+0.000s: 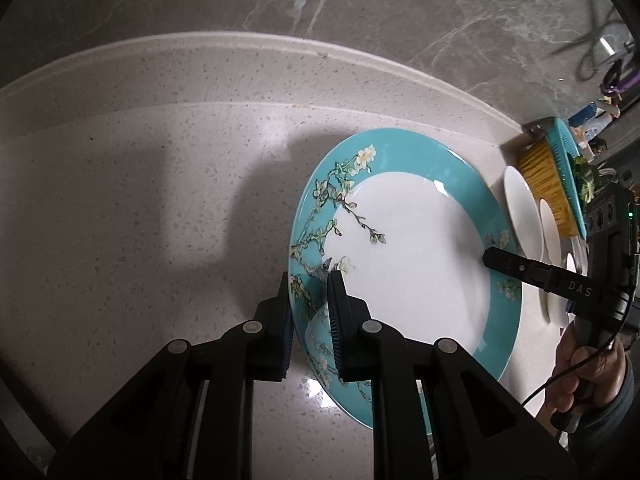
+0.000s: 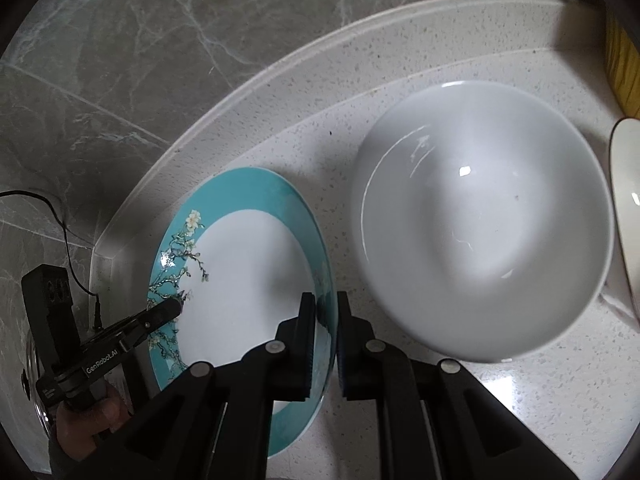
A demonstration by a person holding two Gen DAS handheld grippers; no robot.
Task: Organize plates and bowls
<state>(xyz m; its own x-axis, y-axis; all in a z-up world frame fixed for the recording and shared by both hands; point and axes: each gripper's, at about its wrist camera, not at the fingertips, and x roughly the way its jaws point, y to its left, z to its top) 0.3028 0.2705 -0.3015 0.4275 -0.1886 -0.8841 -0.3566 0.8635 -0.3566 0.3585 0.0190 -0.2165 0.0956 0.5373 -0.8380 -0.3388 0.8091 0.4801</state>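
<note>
**Both grippers clamp the teal-rimmed plate by opposite edges**

The left gripper (image 1: 310, 280) is clenched on the near-left rim of the teal-rimmed plate (image 1: 404, 264), one finger under the edge and one over the blossom pattern. The right gripper (image 2: 324, 300) grasps the same plate (image 2: 244, 276) at its opposite rim, pads pressed on the teal band from both sides. In the left wrist view the right gripper (image 1: 490, 258) reaches in from the plate's far right side, and the person's right hand (image 1: 588, 376) wraps its handle. In the right wrist view the left gripper (image 2: 174, 306) meets the plate's flowered edge, with the left hand (image 2: 94, 412) below it.

Just to the right of the right gripper a large white bowl (image 2: 480, 220) sits upright on the speckled counter (image 2: 540, 392), close beside the plate; whether they touch I cannot tell. Further right, the edge of another white dish (image 2: 626, 200) shows. Beyond the plate in the left view, several white dishes (image 1: 522, 208) stand by a yellow ribbed container (image 1: 548, 184). A grey marbled wall (image 1: 360, 0) rises behind the counter.
</note>
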